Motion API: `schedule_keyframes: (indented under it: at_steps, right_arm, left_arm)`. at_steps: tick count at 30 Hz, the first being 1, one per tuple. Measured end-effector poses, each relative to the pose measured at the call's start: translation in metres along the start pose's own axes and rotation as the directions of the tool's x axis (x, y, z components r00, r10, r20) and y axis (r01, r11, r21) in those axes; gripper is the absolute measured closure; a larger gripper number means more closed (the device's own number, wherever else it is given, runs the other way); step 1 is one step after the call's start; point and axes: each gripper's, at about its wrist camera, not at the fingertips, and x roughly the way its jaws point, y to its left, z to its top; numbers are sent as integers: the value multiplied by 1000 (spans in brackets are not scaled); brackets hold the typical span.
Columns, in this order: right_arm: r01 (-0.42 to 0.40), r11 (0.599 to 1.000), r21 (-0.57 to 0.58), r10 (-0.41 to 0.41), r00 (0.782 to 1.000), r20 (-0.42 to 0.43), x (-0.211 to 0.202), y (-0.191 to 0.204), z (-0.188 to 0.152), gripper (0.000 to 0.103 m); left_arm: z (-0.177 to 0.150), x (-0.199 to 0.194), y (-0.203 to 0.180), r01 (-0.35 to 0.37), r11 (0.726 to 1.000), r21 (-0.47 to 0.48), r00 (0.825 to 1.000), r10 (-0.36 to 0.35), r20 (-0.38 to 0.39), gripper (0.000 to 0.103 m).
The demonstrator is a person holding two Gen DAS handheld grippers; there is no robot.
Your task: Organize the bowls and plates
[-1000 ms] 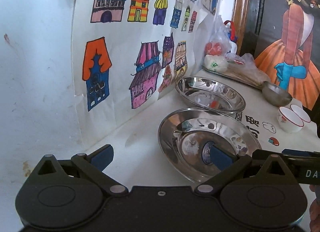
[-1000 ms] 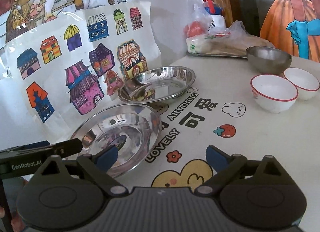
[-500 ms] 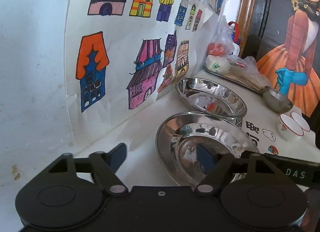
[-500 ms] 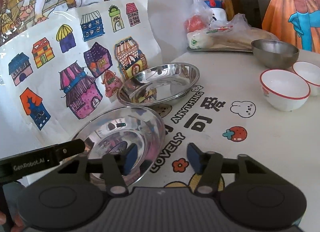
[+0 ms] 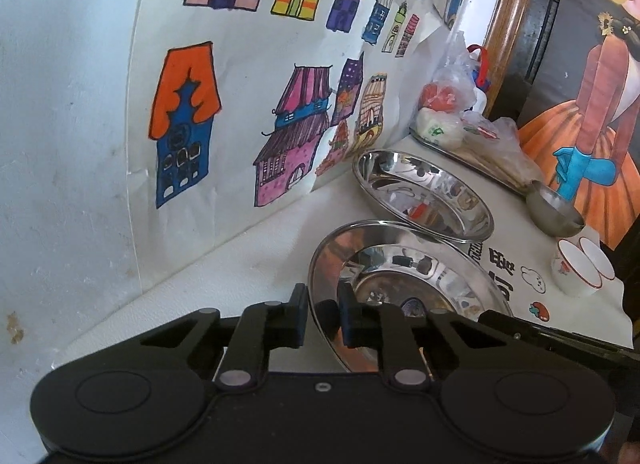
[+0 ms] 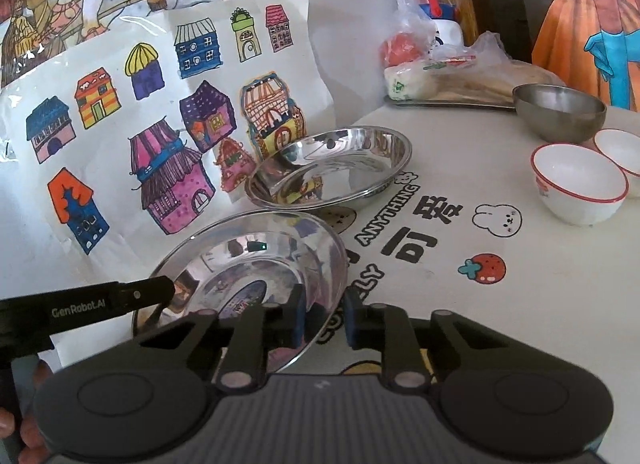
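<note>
Two shiny steel plates lie on the white table. The near plate is gripped on opposite rims: my left gripper is shut on its left rim and my right gripper is shut on its right rim. The far plate lies just behind it by the wall. A small steel bowl and two white red-rimmed bowls stand further right.
A wall with house drawings runs close along the left of the plates. A tray with bagged food sits at the back. The printed tablecloth stretches to the right of the plates.
Both grippers have closed from wide open onto the near plate's rims, left on the left rim and right on the right rim. The plate now looks slightly tilted.
</note>
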Motion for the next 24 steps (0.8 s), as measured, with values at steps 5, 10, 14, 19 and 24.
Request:
schedule_keyframes:
  at_steps: [5, 10, 14, 19, 24]
  right_arm:
    - [-5, 1000, 27, 6, 1000, -9, -3, -4, 0, 82]
    - [-5, 999, 46, 4, 1000, 13, -13, -6, -1, 82]
    - [2, 999, 45, -4, 999, 44, -25, -6, 2, 82]
    - [10, 999, 43, -14, 996, 85, -39, -10, 11, 82]
    - [28, 999, 28, -31, 993, 118, -40, -15, 27, 82]
  left_arm:
    - [0, -1, 1, 3, 1000, -22, 1000, -3, -7, 87]
    - [-1, -8, -5, 6, 1000, -14, 1000, -6, -3, 87]
    - [1, -17, -13, 17, 1000, 1, 1000, -17, 22, 87]
    - [10, -25, -25, 37, 999, 16, 998, -38, 45, 87]
    - [25, -20, -37, 49, 998, 30, 997, -50, 66, 86]
